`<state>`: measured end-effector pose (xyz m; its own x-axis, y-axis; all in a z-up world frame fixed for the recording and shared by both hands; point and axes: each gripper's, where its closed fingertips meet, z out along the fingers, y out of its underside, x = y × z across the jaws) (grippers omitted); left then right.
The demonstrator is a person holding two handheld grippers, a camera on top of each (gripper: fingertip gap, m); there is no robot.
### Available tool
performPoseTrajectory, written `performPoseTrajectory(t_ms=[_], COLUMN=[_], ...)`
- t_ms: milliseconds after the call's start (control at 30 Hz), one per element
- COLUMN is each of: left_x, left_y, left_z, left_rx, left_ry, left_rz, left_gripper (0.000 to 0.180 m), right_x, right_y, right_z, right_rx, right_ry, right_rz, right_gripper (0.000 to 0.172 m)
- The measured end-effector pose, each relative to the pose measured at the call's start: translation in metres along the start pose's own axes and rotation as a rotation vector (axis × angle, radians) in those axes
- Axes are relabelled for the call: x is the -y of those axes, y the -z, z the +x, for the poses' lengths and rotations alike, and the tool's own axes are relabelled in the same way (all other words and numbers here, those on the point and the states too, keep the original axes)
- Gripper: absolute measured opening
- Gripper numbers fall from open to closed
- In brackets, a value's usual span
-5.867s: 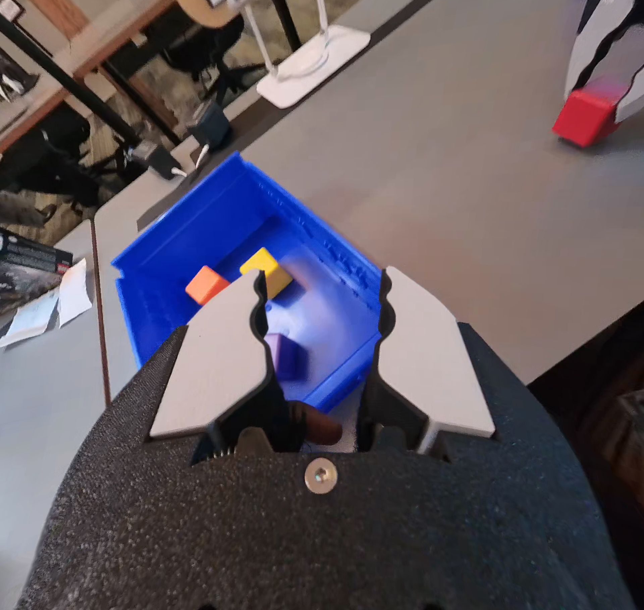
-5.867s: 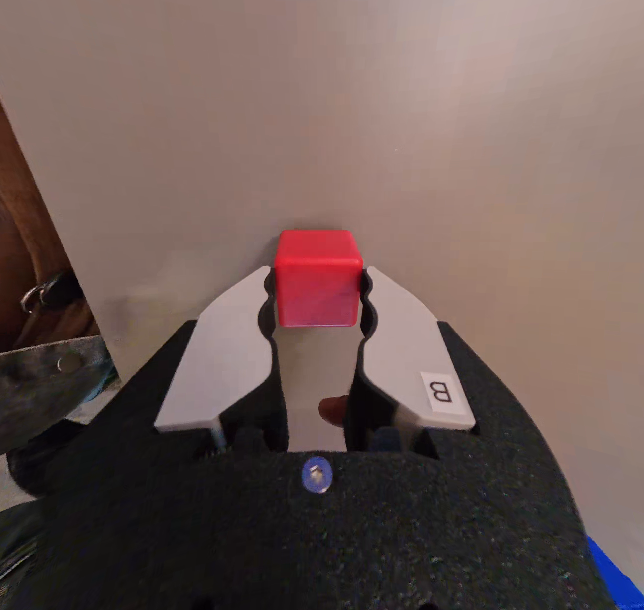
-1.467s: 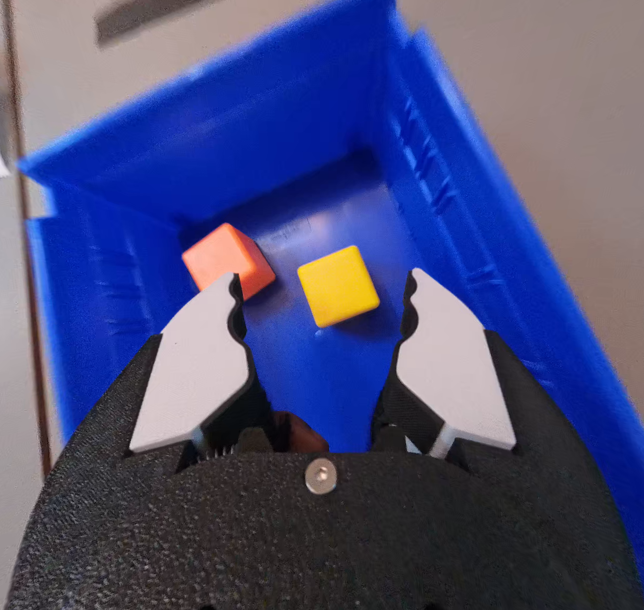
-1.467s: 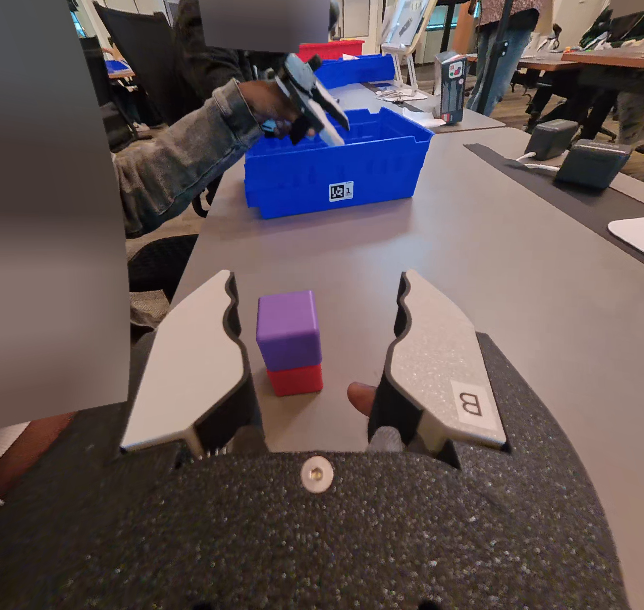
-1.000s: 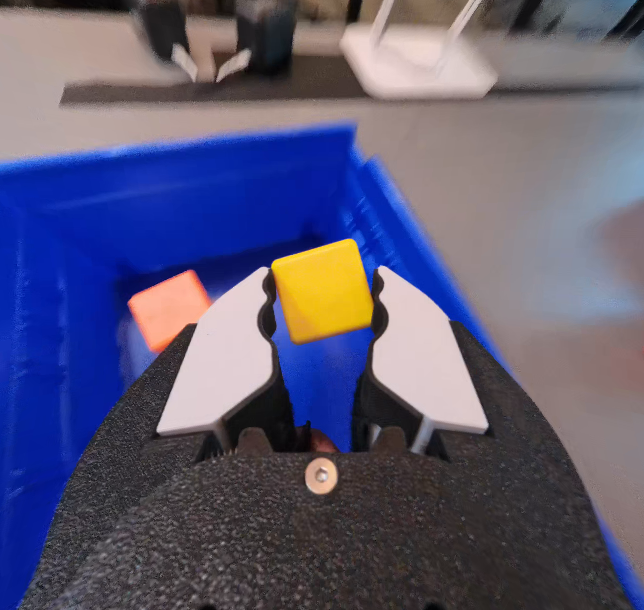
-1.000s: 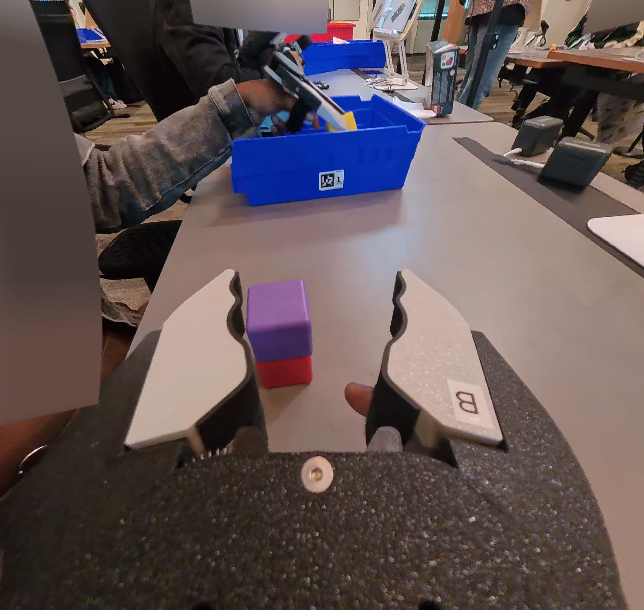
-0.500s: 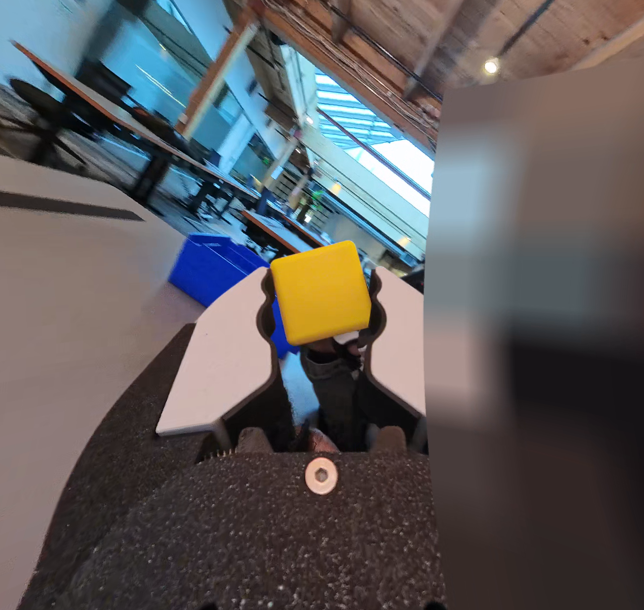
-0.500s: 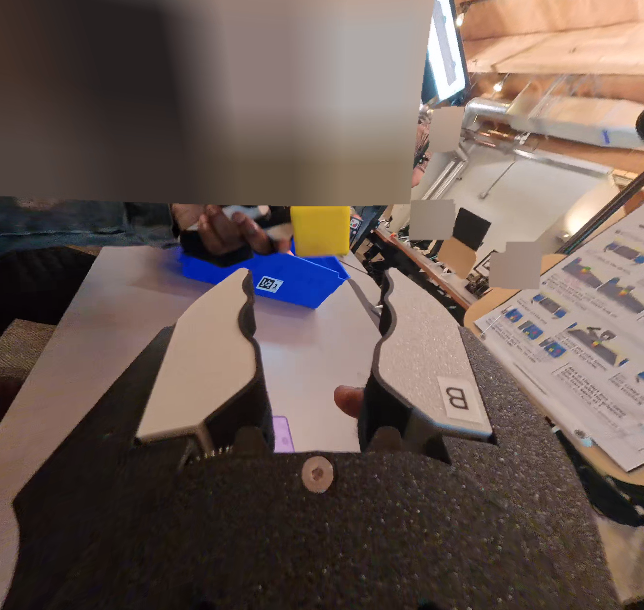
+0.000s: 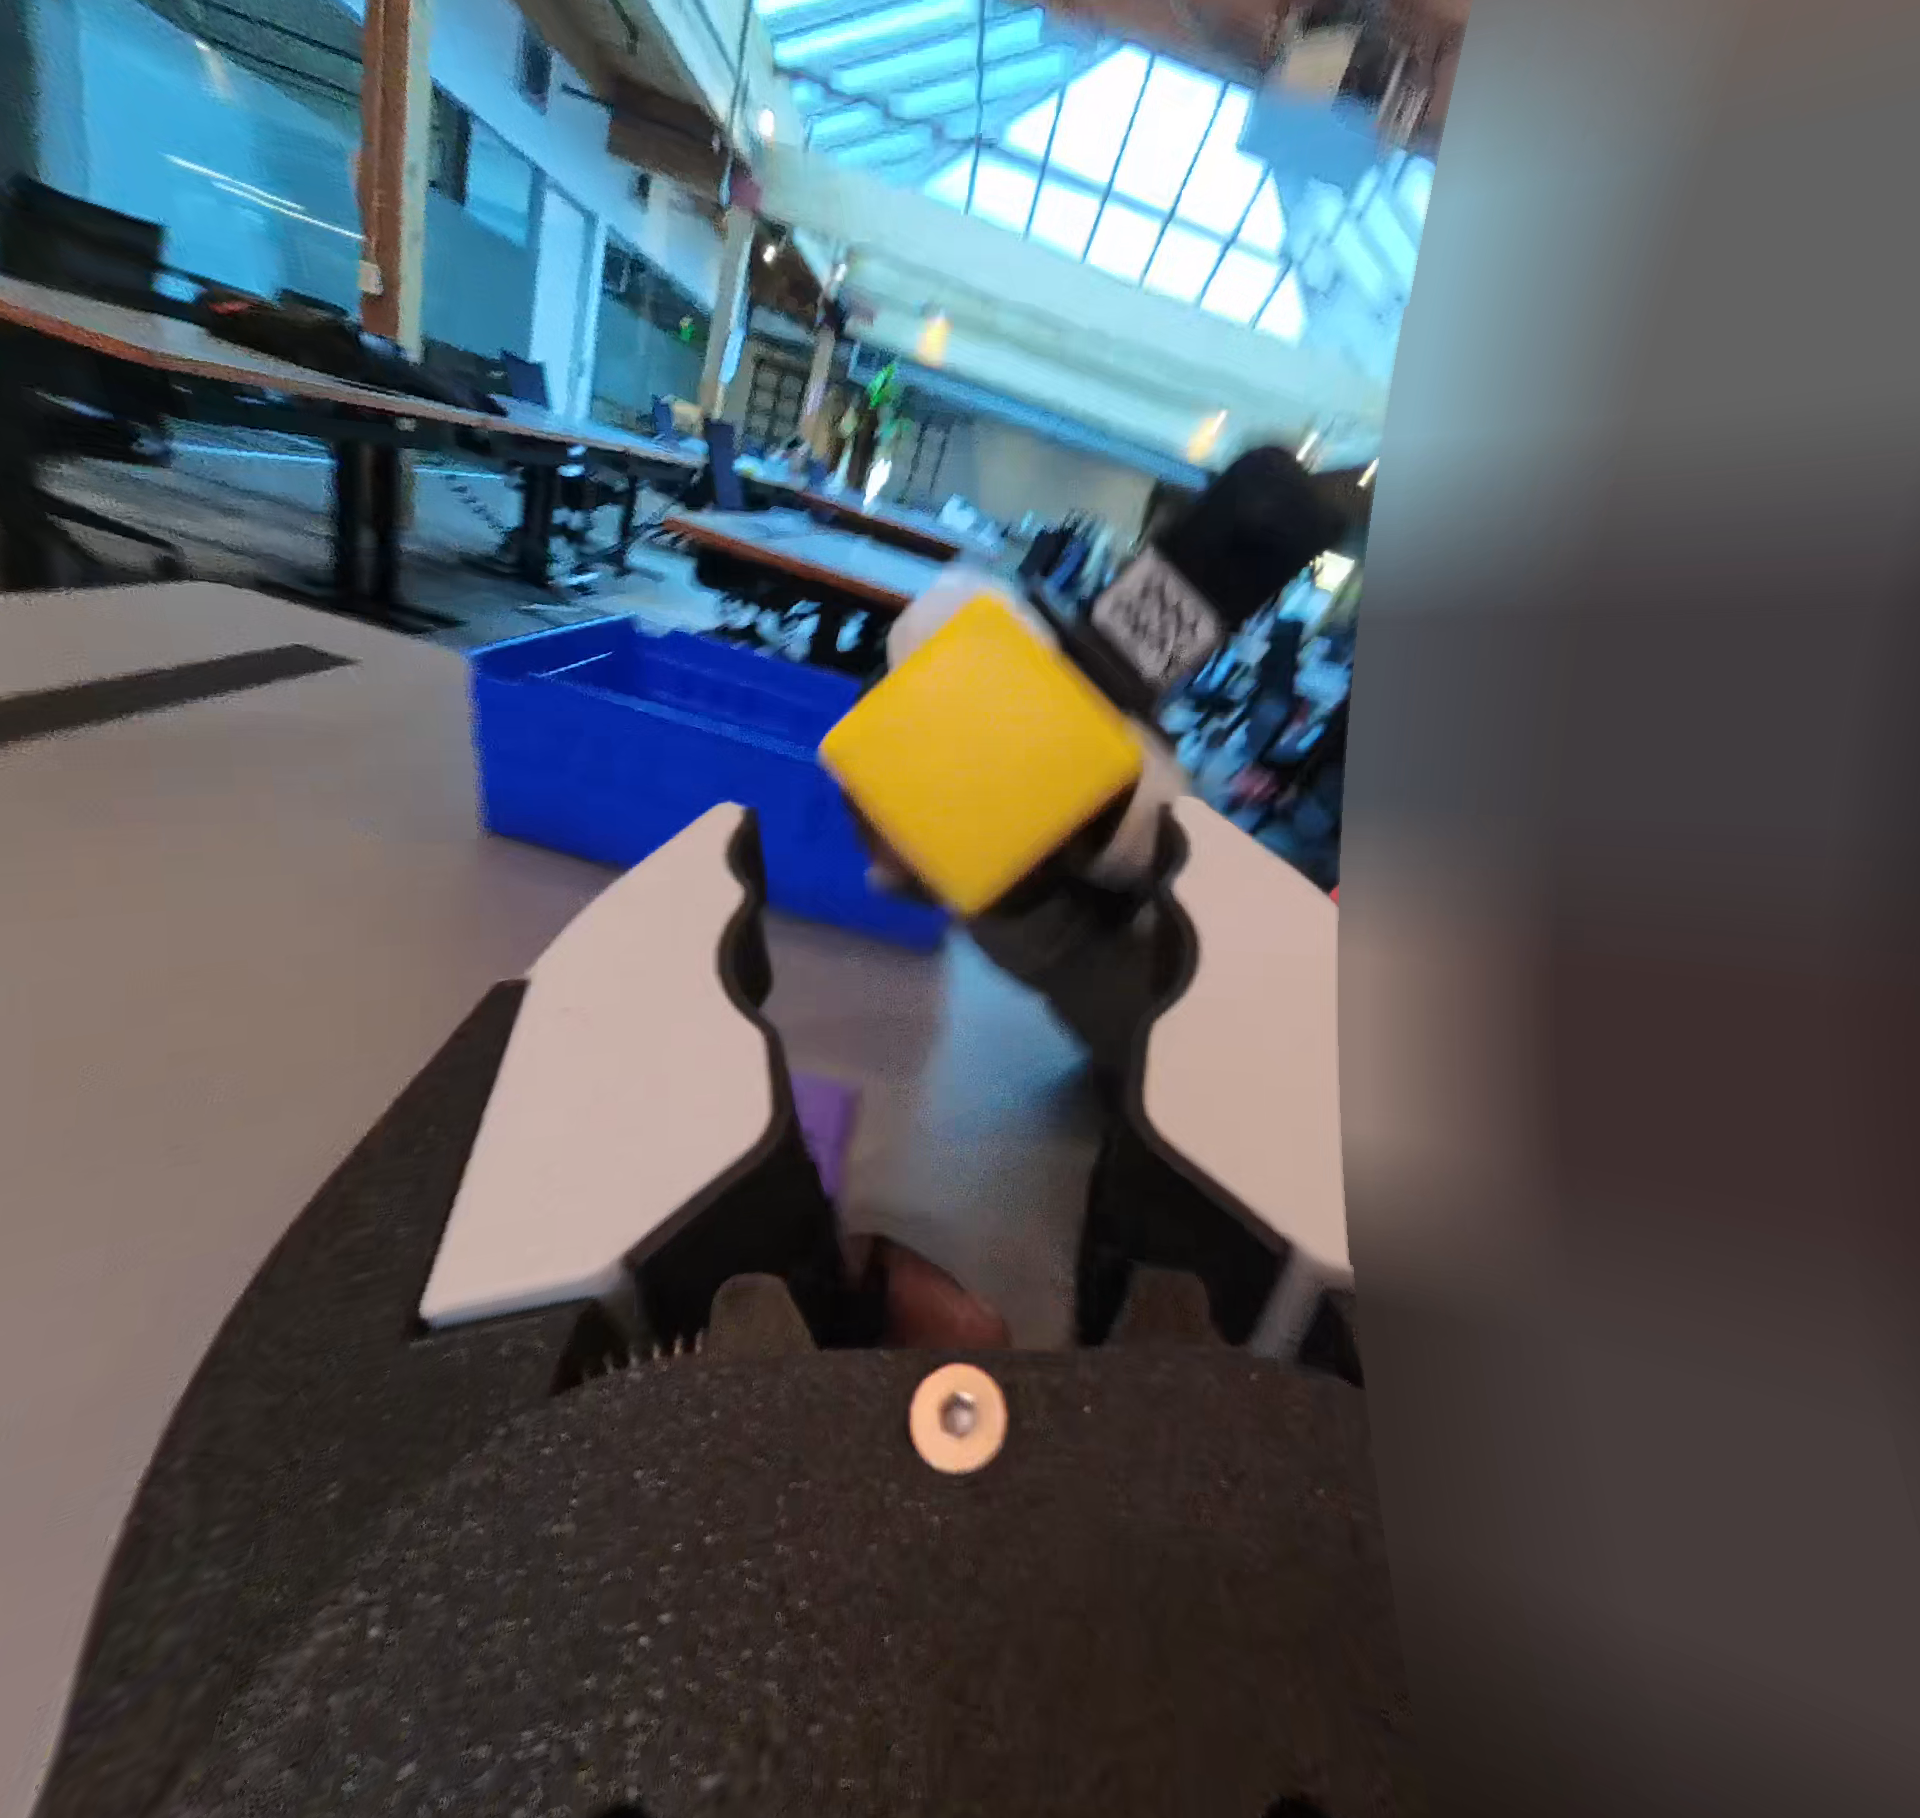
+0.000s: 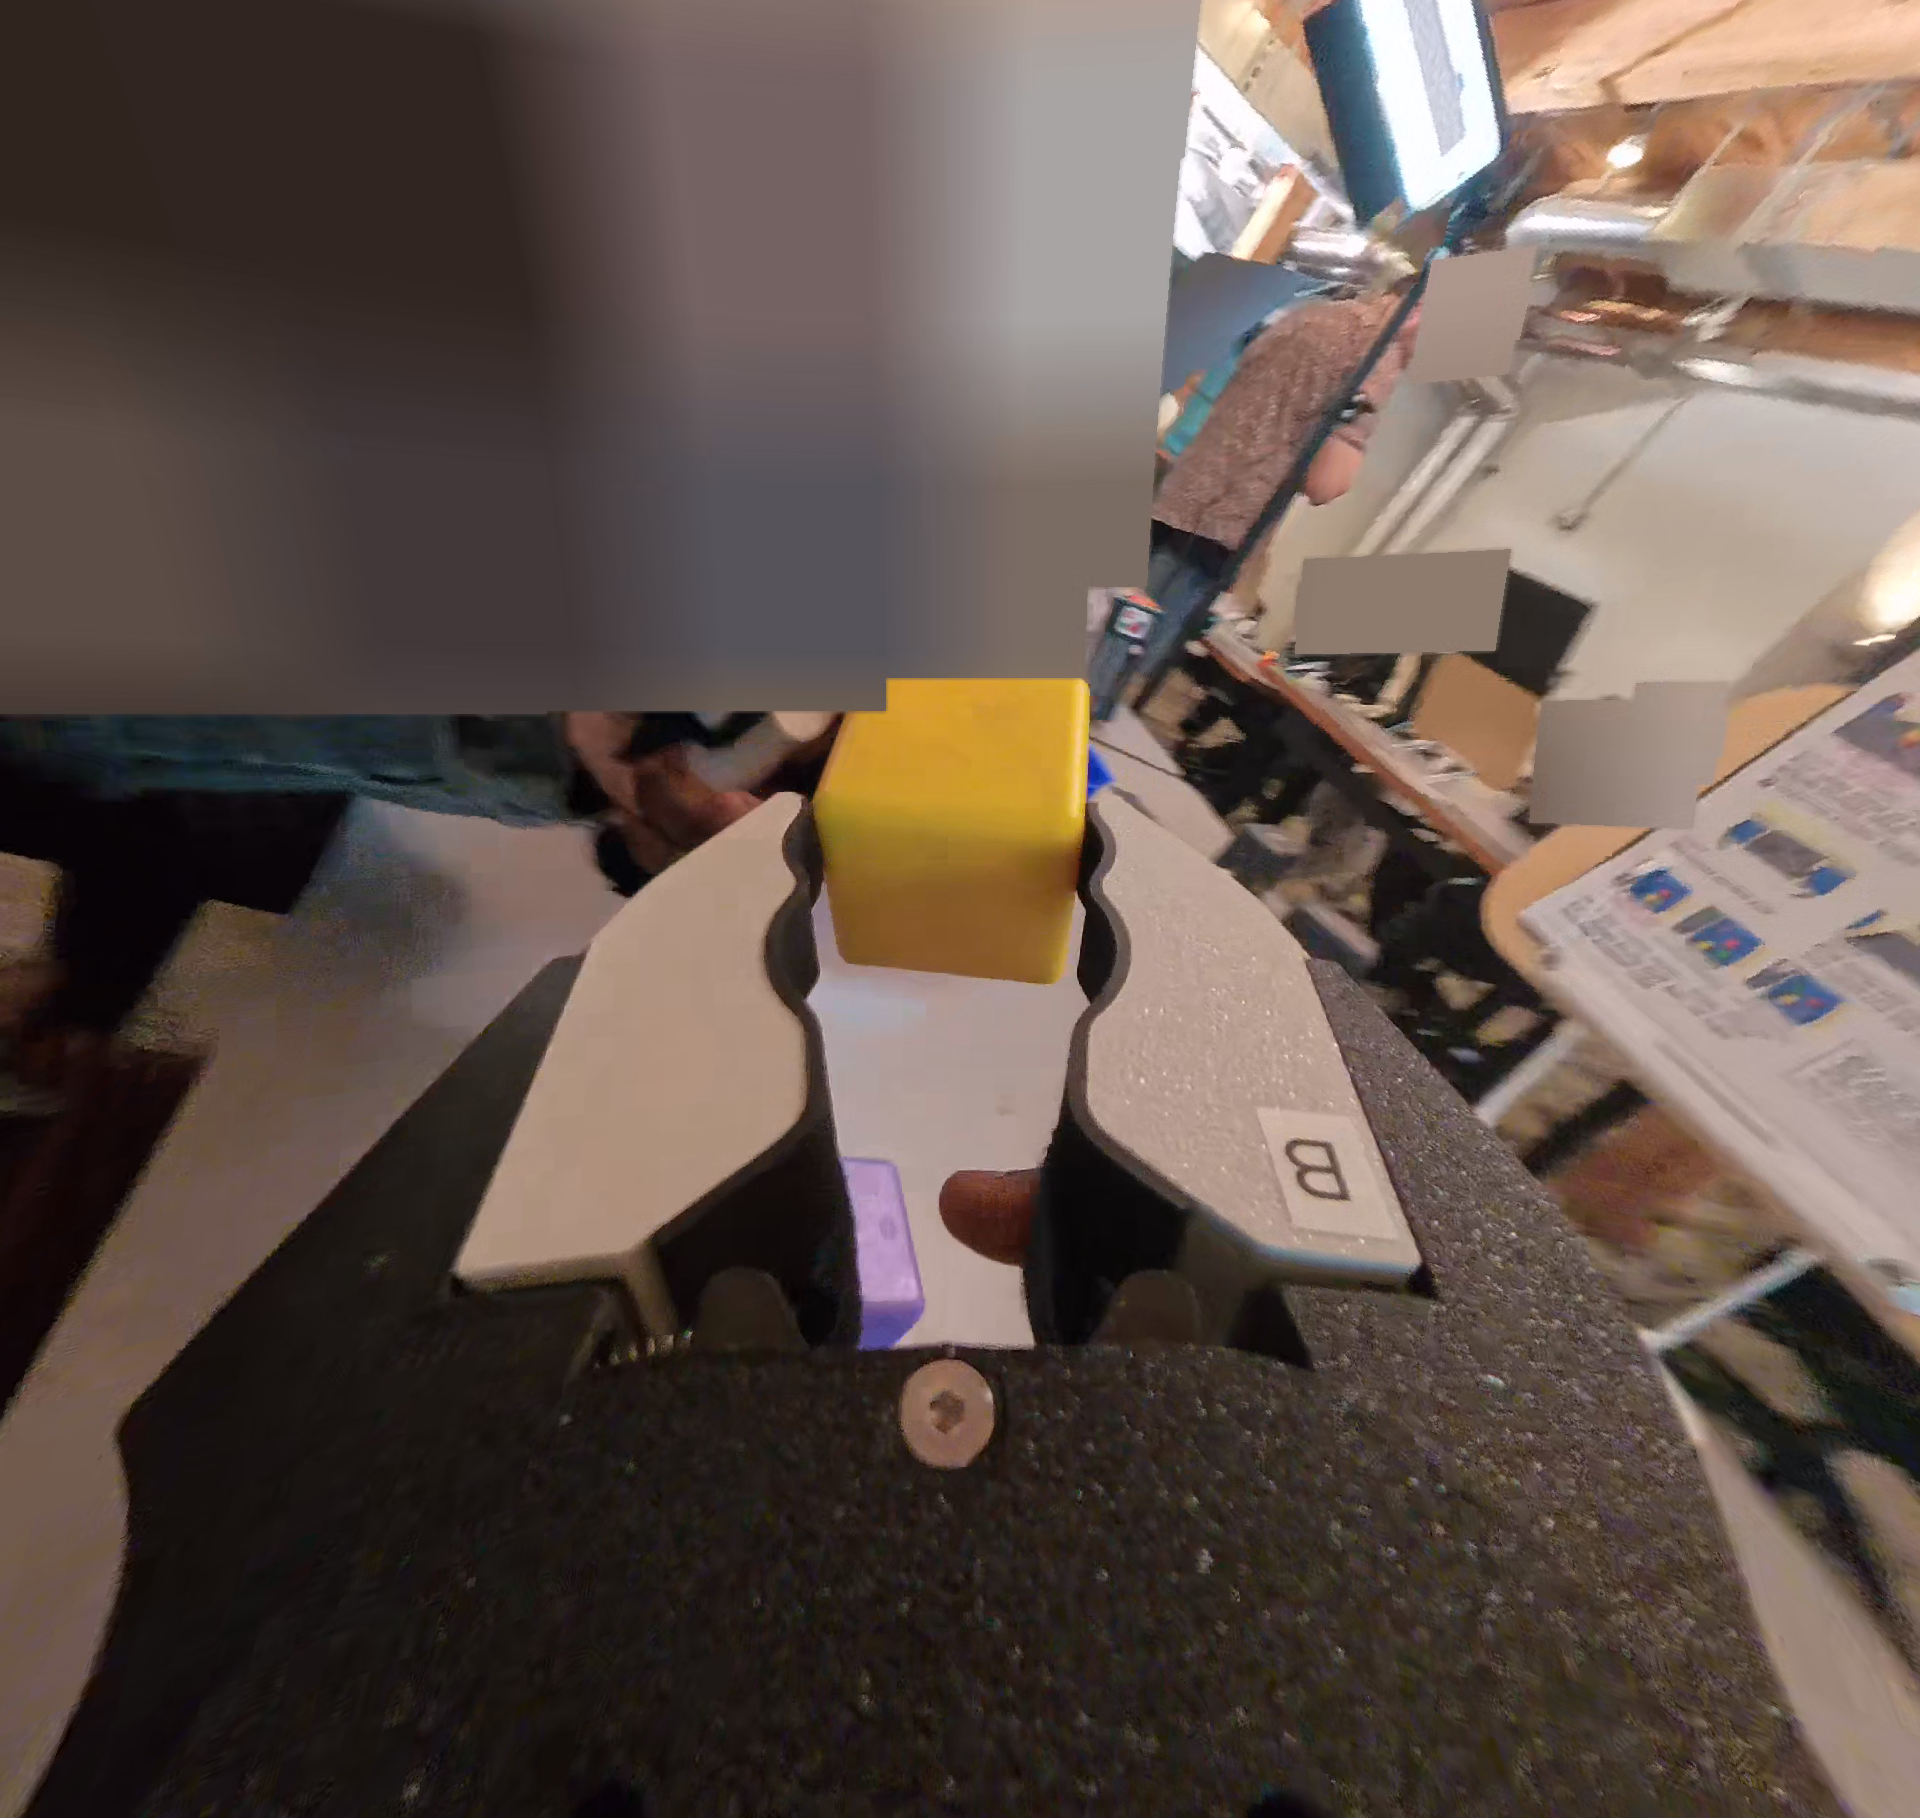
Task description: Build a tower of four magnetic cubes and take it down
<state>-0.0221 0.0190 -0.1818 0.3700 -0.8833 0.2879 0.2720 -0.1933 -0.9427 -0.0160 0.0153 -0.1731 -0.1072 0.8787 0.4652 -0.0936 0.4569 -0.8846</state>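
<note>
Right wrist view: the right gripper [image 10: 948, 864] has its two grey fingers [image 10: 1195, 999] closed in on the yellow cube [image 10: 951, 833] — the dark wavy pads sit against the cube's left and right faces, near the tips, and the cube stands square and upright between them, raised above the grey table [image 10: 343, 947]. Below the cube, down in the gap near the gripper's body, a purple cube [image 10: 883, 1249] shows on the table, partly hidden by the left finger. Past the tips on the left a hand [image 10: 665, 812] is in view, blurred.

From the left wrist view, the left gripper [image 9: 961, 880] stands wide apart, its pads clear of anything. The yellow cube [image 9: 982, 755] hangs just beyond and above its fingertips, turned corner-down like a diamond, nearer the right finger [image 9: 1236, 1020] than the left one and touching neither, as far as the blur lets one judge. Behind the cube the other gripper's dark body shows — it is the one that has the cube. A sliver of the purple cube [image 9: 826, 1124] peeks out beside the left finger, low on the table. Farther off on the table sits a blue bin [image 9: 644, 740].
</note>
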Motion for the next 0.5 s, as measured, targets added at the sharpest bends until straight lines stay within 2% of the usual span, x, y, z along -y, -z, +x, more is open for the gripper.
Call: performPoseTrajectory(t_ms=[33,133,200,300,367,433,500], left_x=[-0.013,-0.063,-0.086,-0.114,-0.129,-0.133,-0.134], left_y=[0.001,-0.002,-0.011,-0.014,-0.015,-0.015,-0.015], left_z=[-0.013,-0.038,-0.036,-0.05,-0.053,-0.061,-0.058], left_rx=[0.044,0.093,0.068,0.141,0.15,0.198,0.174], left_ry=[-0.082,-0.203,-0.205,-0.364,-0.38,-0.405,-0.378], left_rz=[-0.066,-0.256,-0.337,-0.499,-0.565,-0.583,-0.582], left_gripper=[0.079,0.09,0.09,0.085,0.077,0.052,0.051], right_x=[-0.002,-0.012,-0.019,-0.03,-0.041,-0.05,-0.058], right_y=[0.009,0.028,0.031,0.027,0.022,0.018,0.016], right_z=[0.005,0.014,0.019,0.015,0.007,-0.003,-0.01], right_rx=[0.033,0.128,0.147,0.217,0.25,0.286,0.316], right_ry=[-0.074,-0.273,-0.357,-0.468,-0.468,-0.445,-0.433], right_rz=[0.025,0.091,0.133,0.135,0.071,0.01,-0.043], right_gripper=[0.048,0.047,0.047,0.047,0.047,0.048,0.048])
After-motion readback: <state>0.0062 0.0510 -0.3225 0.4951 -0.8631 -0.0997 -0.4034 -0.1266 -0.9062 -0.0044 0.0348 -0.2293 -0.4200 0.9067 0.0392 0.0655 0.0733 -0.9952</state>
